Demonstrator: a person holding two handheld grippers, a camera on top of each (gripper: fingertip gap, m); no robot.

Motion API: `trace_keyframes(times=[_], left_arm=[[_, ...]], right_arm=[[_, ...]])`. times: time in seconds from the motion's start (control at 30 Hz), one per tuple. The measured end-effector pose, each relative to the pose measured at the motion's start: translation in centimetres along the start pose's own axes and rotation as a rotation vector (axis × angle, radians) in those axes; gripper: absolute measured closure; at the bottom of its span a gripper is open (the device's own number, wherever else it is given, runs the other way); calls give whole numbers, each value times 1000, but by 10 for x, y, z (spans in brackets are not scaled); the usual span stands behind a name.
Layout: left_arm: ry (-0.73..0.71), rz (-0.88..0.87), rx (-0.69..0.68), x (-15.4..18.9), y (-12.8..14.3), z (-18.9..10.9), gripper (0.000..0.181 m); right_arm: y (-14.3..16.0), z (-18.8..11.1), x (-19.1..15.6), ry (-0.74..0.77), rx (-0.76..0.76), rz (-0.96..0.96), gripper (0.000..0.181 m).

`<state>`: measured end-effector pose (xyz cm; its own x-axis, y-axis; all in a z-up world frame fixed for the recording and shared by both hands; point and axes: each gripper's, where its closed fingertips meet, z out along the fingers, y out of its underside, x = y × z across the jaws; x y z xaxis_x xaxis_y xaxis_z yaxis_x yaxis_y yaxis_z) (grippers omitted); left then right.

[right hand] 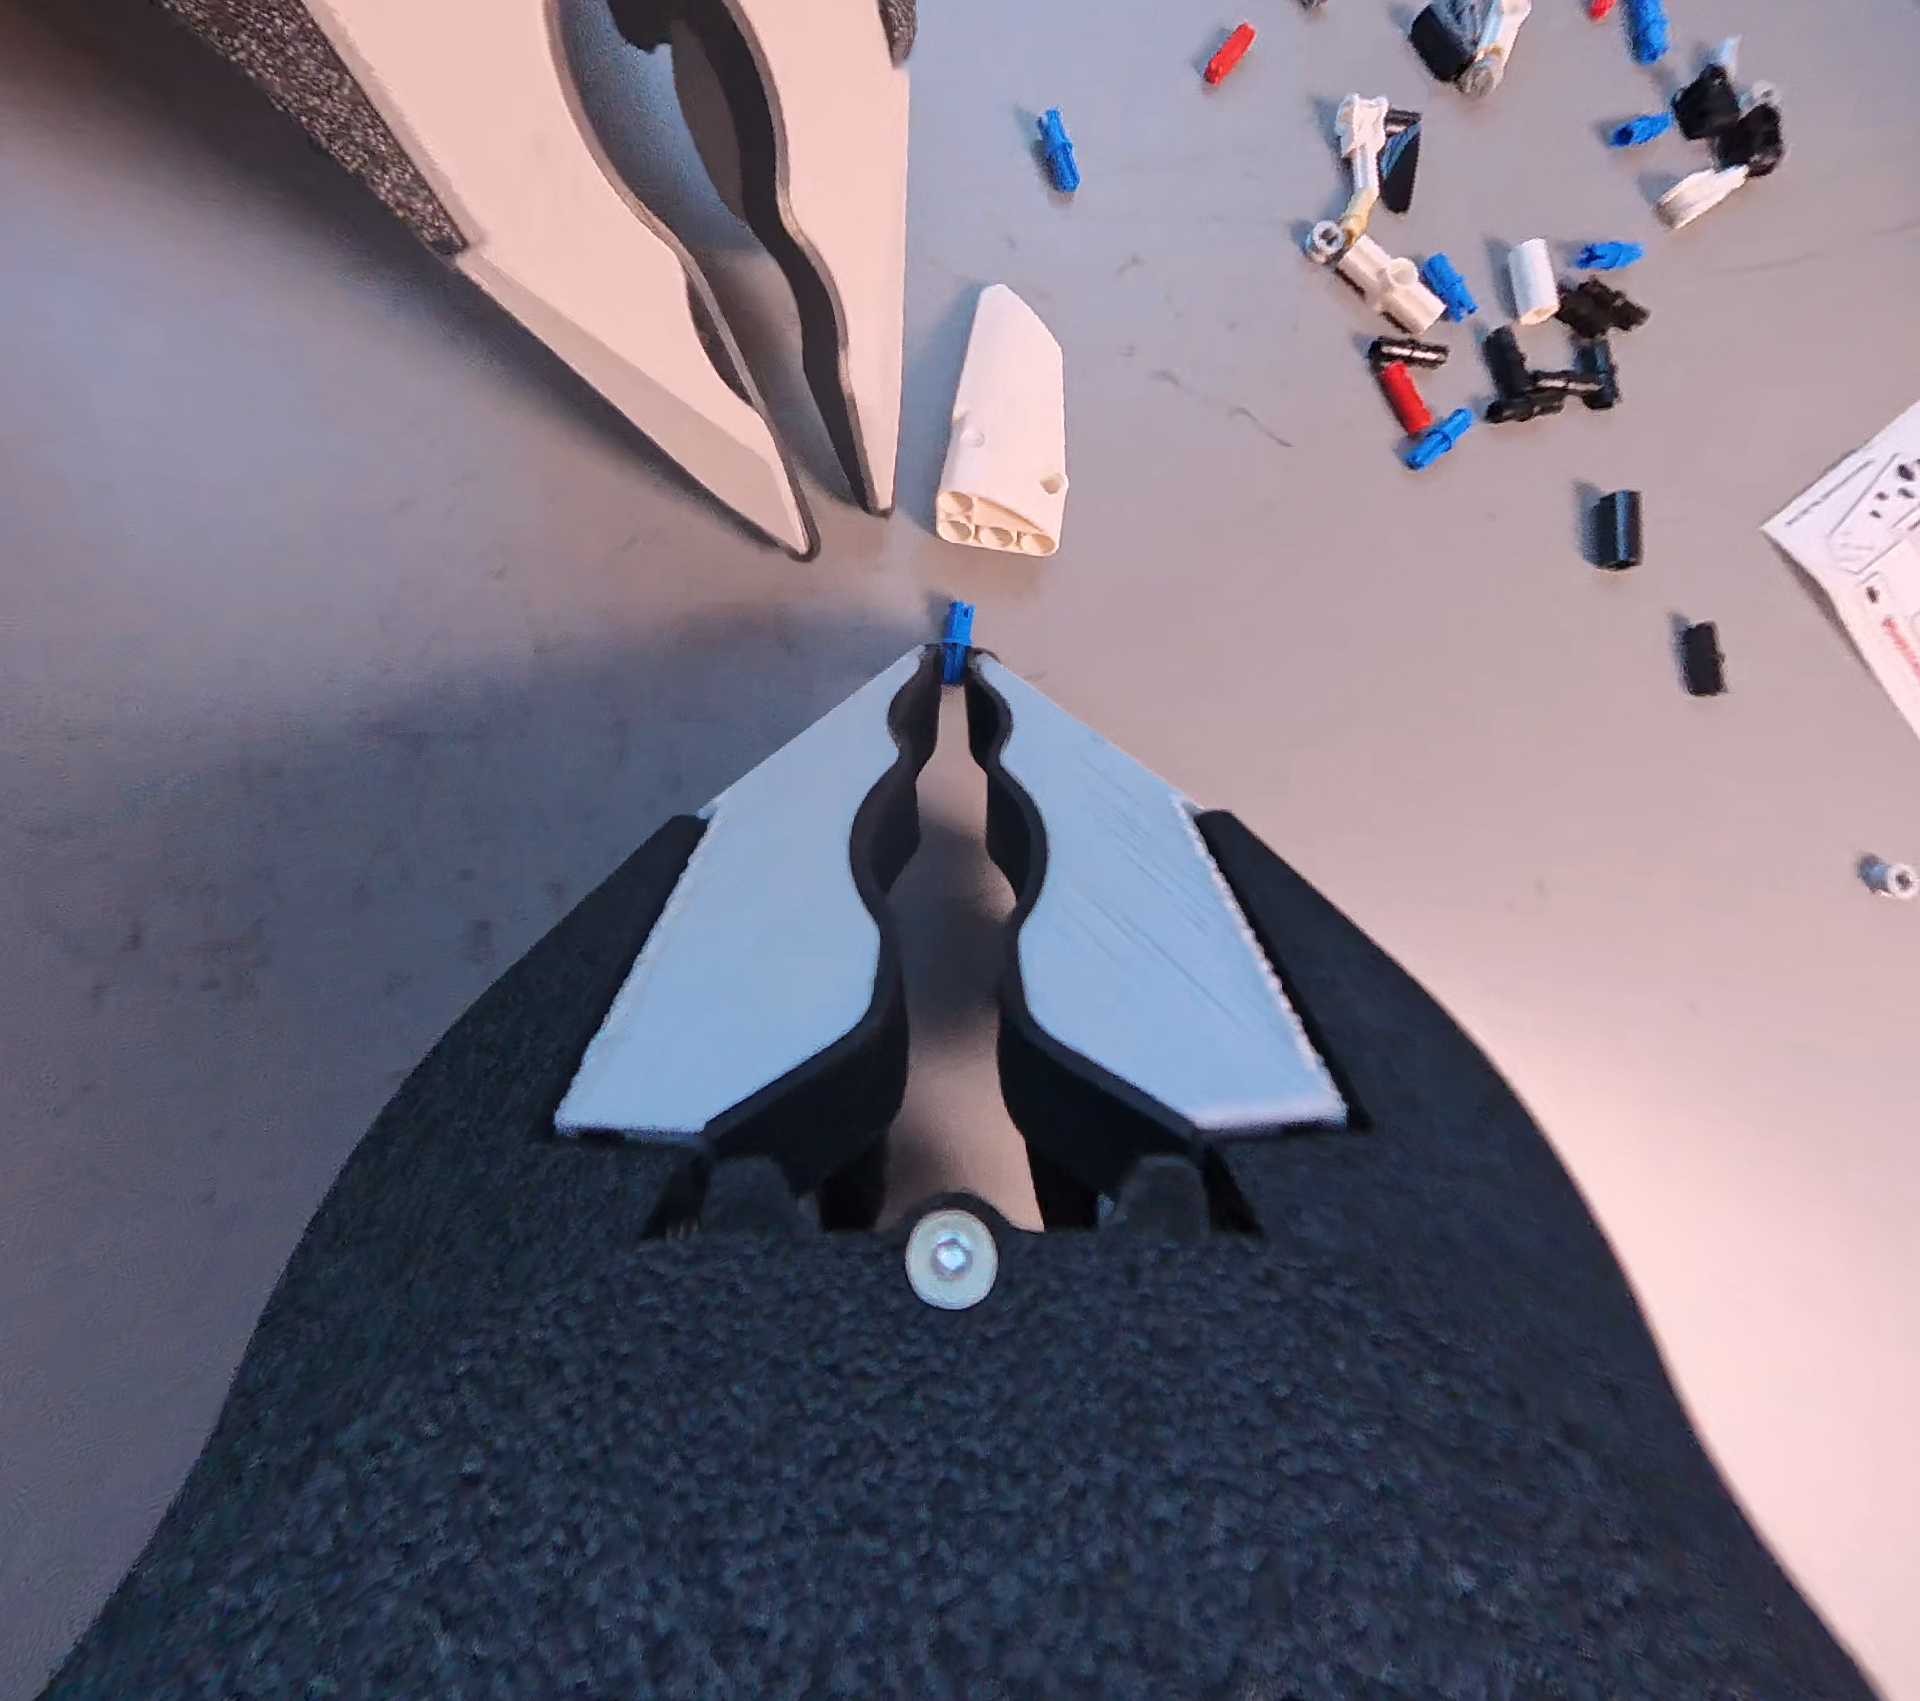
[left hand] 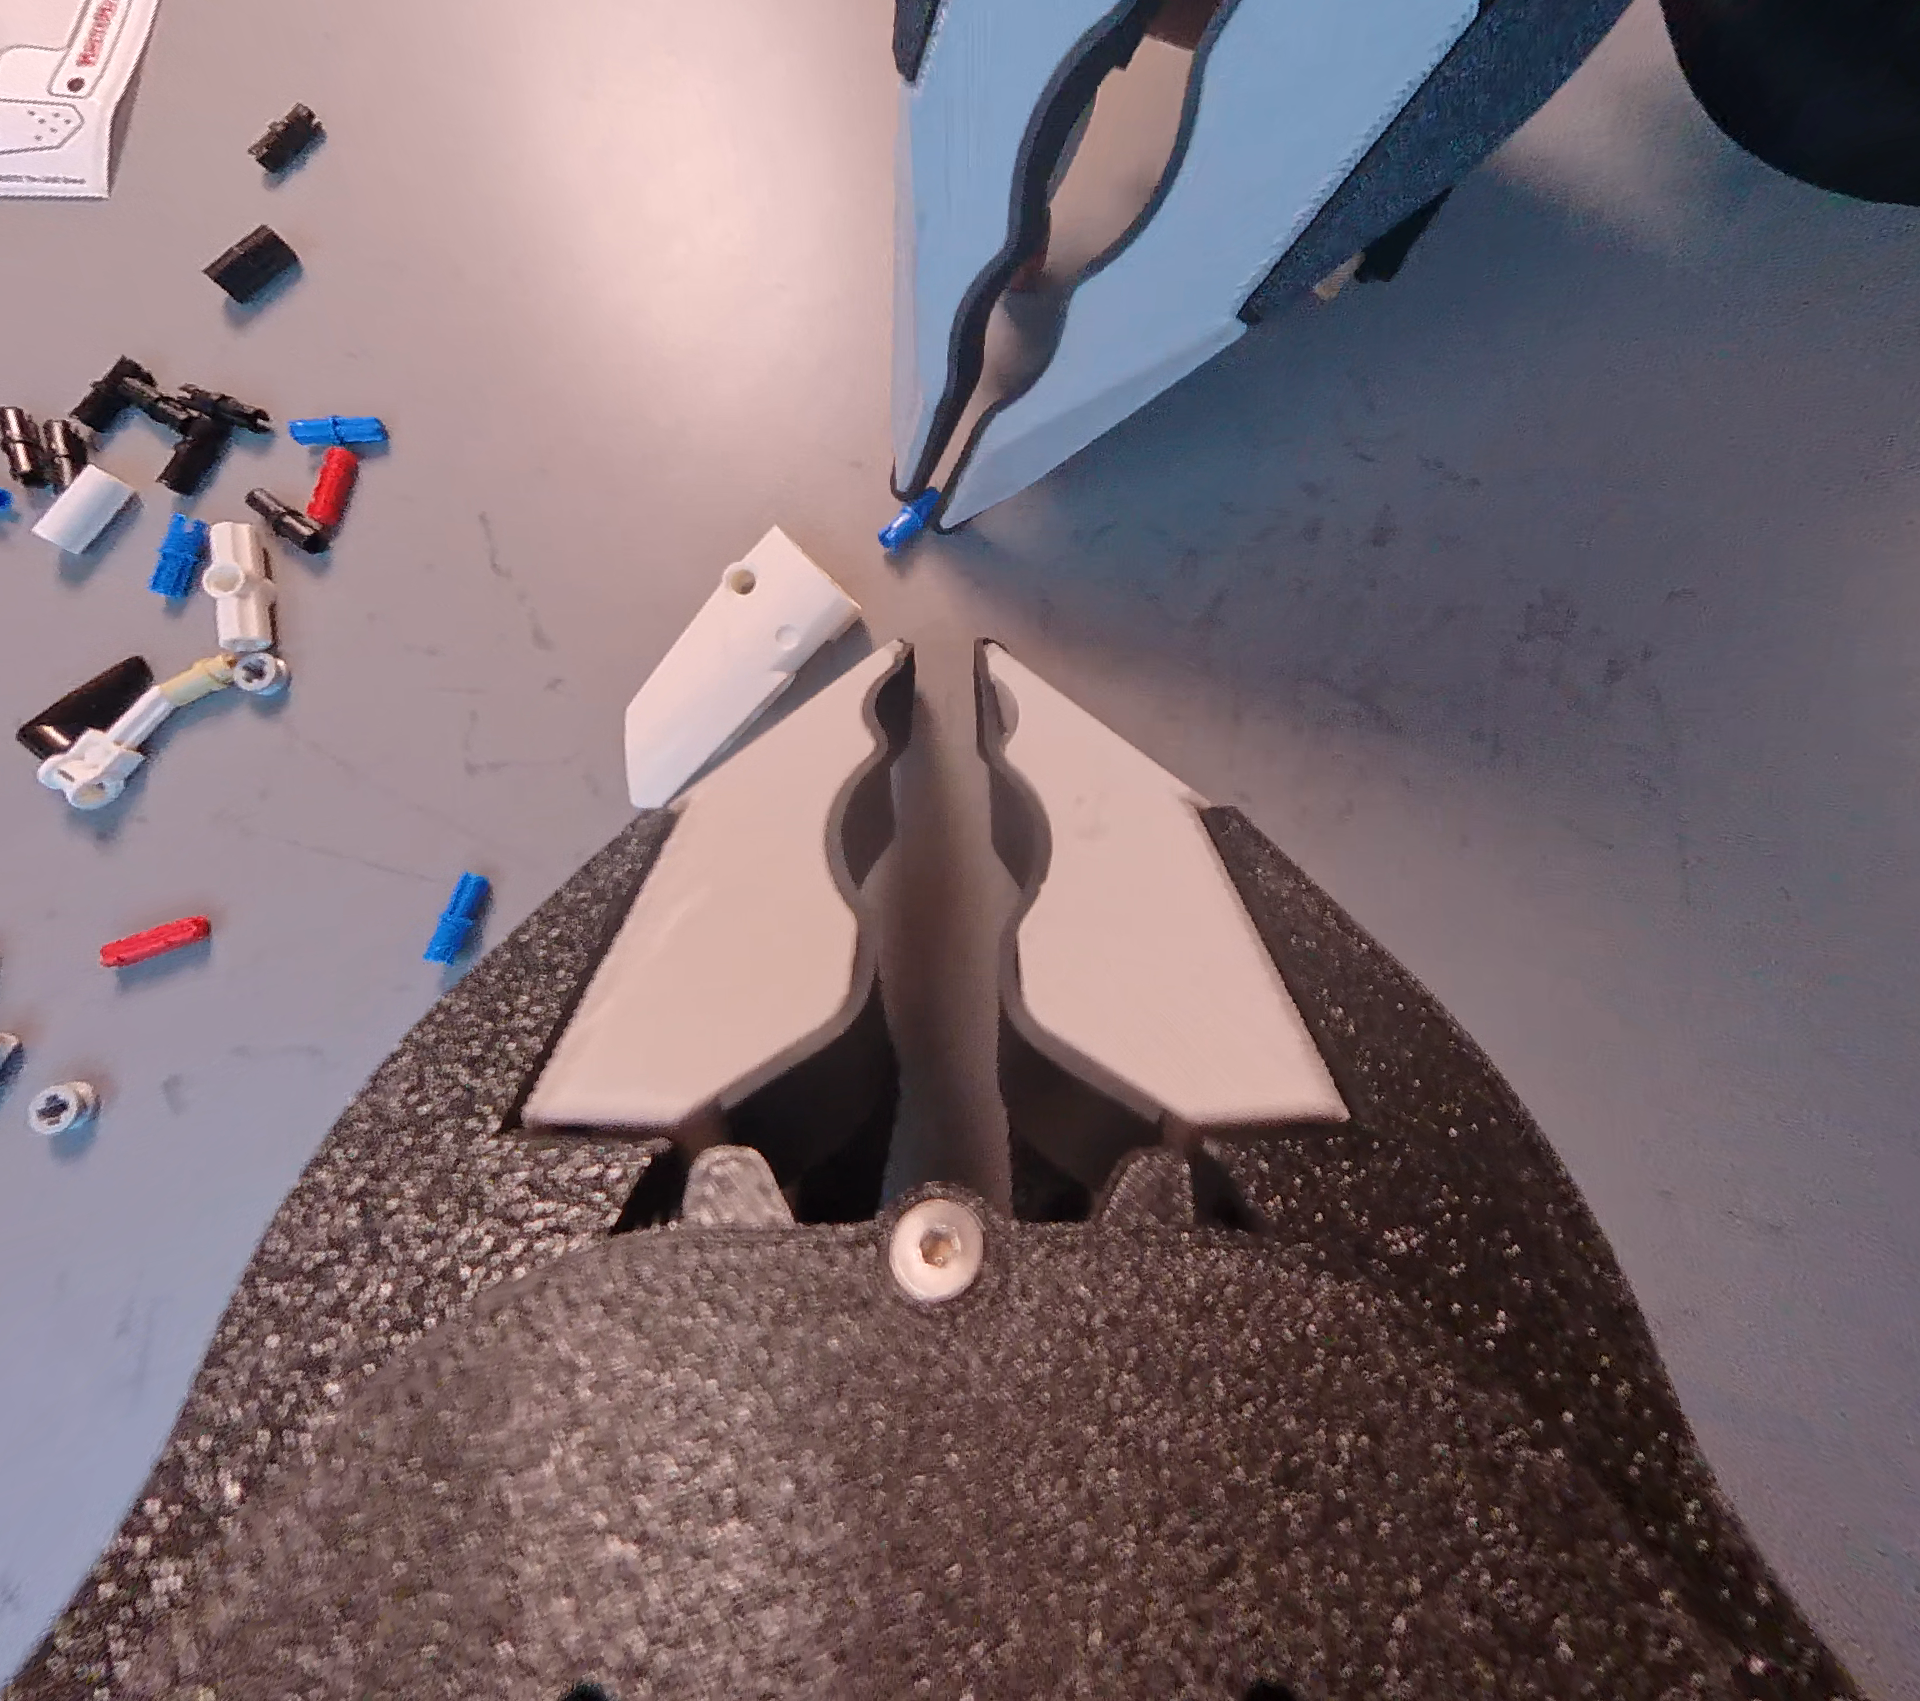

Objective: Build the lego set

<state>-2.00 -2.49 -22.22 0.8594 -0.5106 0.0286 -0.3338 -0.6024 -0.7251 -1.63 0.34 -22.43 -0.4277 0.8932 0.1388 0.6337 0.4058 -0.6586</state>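
A small blue pin [right hand: 957, 635] is pinched at the very tips of the right gripper [right hand: 952, 659], its free end poking forward just above the worktop [right hand: 312, 820]. Just ahead of it lies a white curved panel [right hand: 1006, 430], its holed end turned toward the pin. The step in hand is judged to be the seating of the pin in one of those holes; careful lining up and a steadied panel are called for next. The left gripper [left hand: 943, 649] is held beside the panel, its jaws slightly parted and nothing held between them. Loose parts [right hand: 1507, 197] are scattered farther off, with a printed sheet [right hand: 1870, 571] at the edge. No containers are seen
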Motion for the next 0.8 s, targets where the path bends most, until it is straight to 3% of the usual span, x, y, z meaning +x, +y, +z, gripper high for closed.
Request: trace_keyframes(times=[0.13,0.27,0.6,0.8], left_arm=[[39,-28,65,2,-8,-6,166],[119,-43,121,11,-16,-14,161],[284,-14,167,37,-23,-26,177],[564,-150,433,54,-59,-68,177]], right_arm=[[-2,1,-2,-13,9,-59,178],[-24,-11,-24,-6,179,-242,178],[-34,-31,-45,-17,285,-333,178],[-68,-76,-52,-93,571,-226,177]])
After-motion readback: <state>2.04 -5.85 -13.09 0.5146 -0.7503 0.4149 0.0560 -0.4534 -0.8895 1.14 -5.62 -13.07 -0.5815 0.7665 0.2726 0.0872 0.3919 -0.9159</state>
